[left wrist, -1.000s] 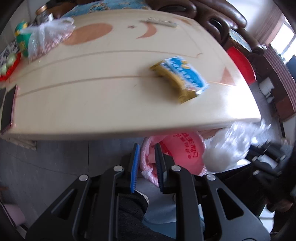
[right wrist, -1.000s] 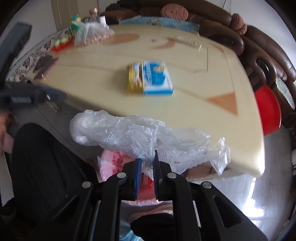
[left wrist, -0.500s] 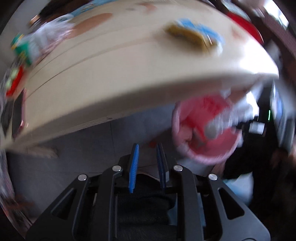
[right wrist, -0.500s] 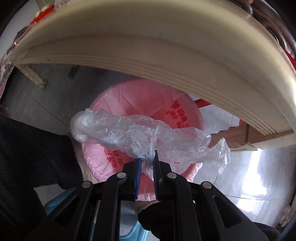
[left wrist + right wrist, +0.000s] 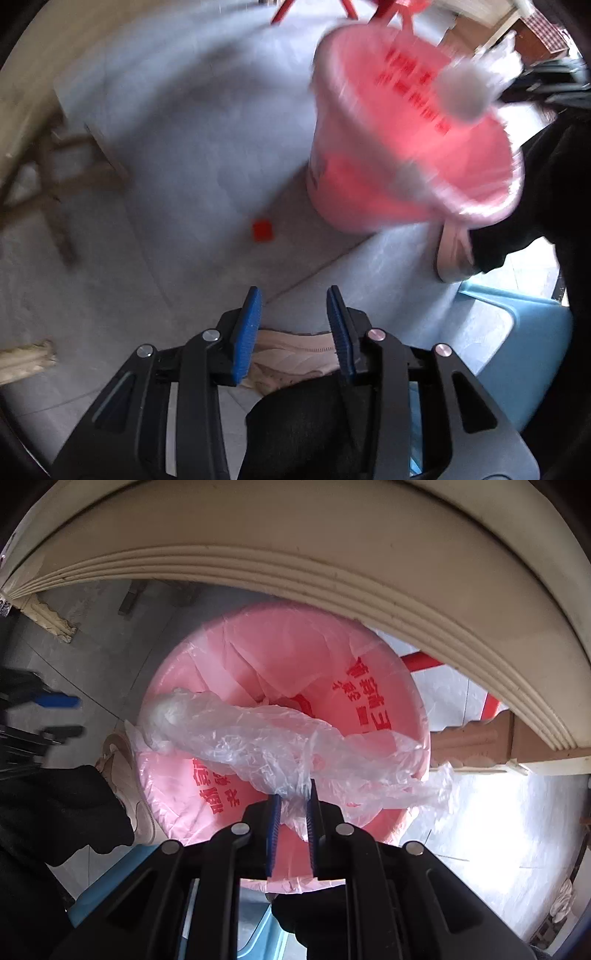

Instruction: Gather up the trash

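My right gripper (image 5: 293,794) is shut on a crumpled clear plastic bag (image 5: 236,734) and holds it right over the open mouth of a pink-lined trash bin (image 5: 384,709) standing on the floor under the table edge. In the blurred left wrist view the same bin (image 5: 406,162) stands to the upper right, with the clear bag (image 5: 465,92) over its far rim. My left gripper (image 5: 293,299) is open and empty, low over the grey floor, to the left of the bin.
The cream table edge (image 5: 332,565) arches over the bin. A small red scrap (image 5: 263,230) lies on the floor left of the bin. A person's shoe (image 5: 291,354) and dark trouser leg are below my left gripper. A blue stool (image 5: 517,354) stands at right.
Both grippers dropped from table height to below the table edge. The right one carried the clear bag over the bin. The left gripper's jaws opened wider and it swung down toward the floor.
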